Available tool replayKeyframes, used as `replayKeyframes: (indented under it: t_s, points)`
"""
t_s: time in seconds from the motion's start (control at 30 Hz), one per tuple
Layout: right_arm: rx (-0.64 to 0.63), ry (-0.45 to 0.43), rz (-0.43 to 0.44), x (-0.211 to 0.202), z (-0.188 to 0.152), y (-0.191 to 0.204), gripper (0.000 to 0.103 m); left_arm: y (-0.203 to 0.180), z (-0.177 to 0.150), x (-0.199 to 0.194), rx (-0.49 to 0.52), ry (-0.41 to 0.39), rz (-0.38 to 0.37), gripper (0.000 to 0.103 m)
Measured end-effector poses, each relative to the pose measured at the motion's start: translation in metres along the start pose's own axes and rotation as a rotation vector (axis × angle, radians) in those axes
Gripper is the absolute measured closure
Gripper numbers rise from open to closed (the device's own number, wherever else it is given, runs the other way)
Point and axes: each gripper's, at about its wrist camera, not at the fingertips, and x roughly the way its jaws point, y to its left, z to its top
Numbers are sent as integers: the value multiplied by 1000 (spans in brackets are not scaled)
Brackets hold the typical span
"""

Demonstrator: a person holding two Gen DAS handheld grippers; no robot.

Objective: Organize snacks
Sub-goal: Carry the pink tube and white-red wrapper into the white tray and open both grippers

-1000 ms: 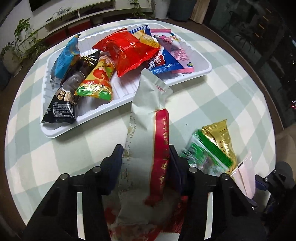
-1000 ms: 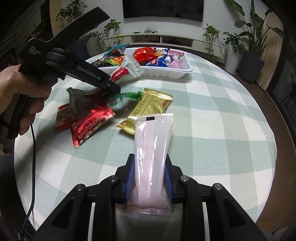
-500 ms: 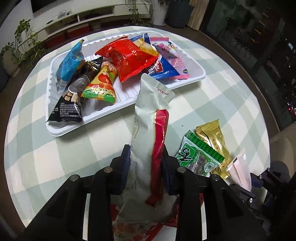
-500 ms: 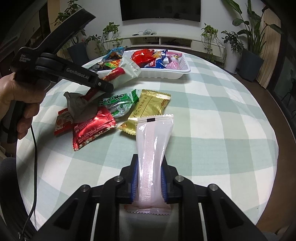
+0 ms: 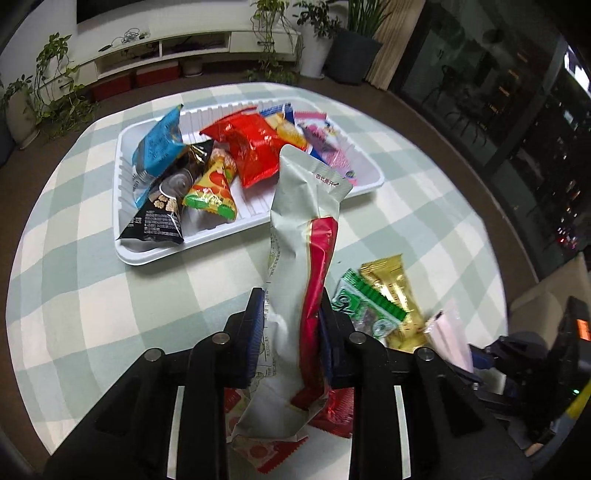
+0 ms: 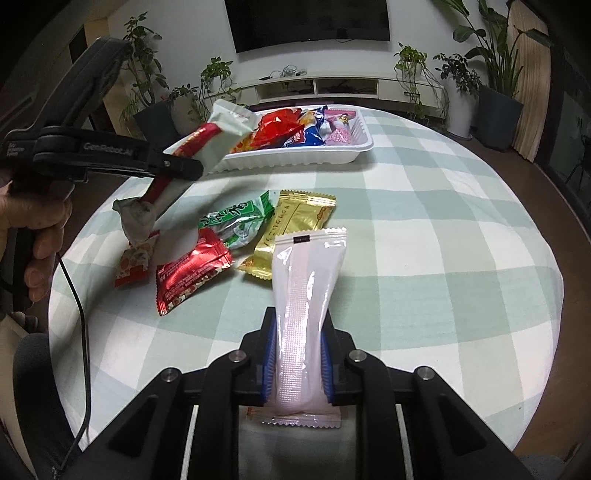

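Left claw (image 5: 290, 332) grips white-red packet (image 5: 303, 236) lengthwise toward tray (image 5: 155, 254); right claw (image 6: 297, 354) pink packet (image 6: 306, 295)

A dark television (image 6: 312, 22) is mounted on the white wall above a low white media shelf (image 6: 317, 88); potted plants (image 6: 495, 66) are ranged alongside, dark windows (image 5: 517, 122) are seen.

A long pale grey-green foil packet with a red stripe (image 5: 303, 254) hangs lifted above the table, tilted toward the white ribbed plastic tray (image 5: 122, 192), which holds a heap of blue, black, orange, red and pink snack bags. A long translucent pink plastic pouch (image 6: 306, 291) stands raised, its sealed top edge up. On the checked cloth lie a gold wrapper (image 6: 295, 225), a green packet (image 6: 236, 221), a red foil packet (image 6: 192, 269) and a small red-and-white sachet (image 6: 135, 260), close together.
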Motion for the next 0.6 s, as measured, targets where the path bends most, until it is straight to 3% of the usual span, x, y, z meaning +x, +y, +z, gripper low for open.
replayKeyframes:
  t_s: [0.27,0.6]
  points:
    - [102,-23,88,-9,5,-12,82,18,-8,-36,-96,-70,-103,79]
    - [220,-60,165,-27,18,-39,82,35,-9,-64,-169,-134,-168,79]
